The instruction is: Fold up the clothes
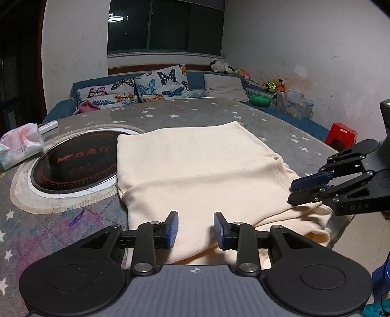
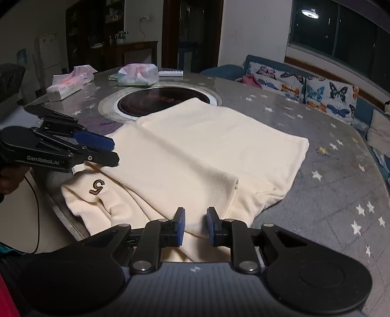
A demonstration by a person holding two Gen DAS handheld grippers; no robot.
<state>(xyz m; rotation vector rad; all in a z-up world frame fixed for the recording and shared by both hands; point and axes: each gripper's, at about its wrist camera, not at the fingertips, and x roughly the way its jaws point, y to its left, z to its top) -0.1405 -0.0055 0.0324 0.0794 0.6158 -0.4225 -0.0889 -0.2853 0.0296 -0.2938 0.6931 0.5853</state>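
**Night-lit room around a star-patterned table**

A dark window (image 1: pixel 165 25) at top centre reflects a round ceiling lamp (image 1: pixel 115 19). Below it, a blue sofa (image 1: pixel 199 79) carries butterfly cushions (image 1: pixel 160 83) and a grey pillow (image 1: pixel 225 86). White scuffed walls (image 1: pixel 304 48) fill the right. A red stool (image 1: pixel 341 133) stands at right; dark wooden cabinets (image 2: pixel 136 51) occupy the right wrist view's upper left.

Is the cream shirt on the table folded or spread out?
Partly folded: the cream shirt lies doubled over itself, with layered edges and its near end draped off the table.
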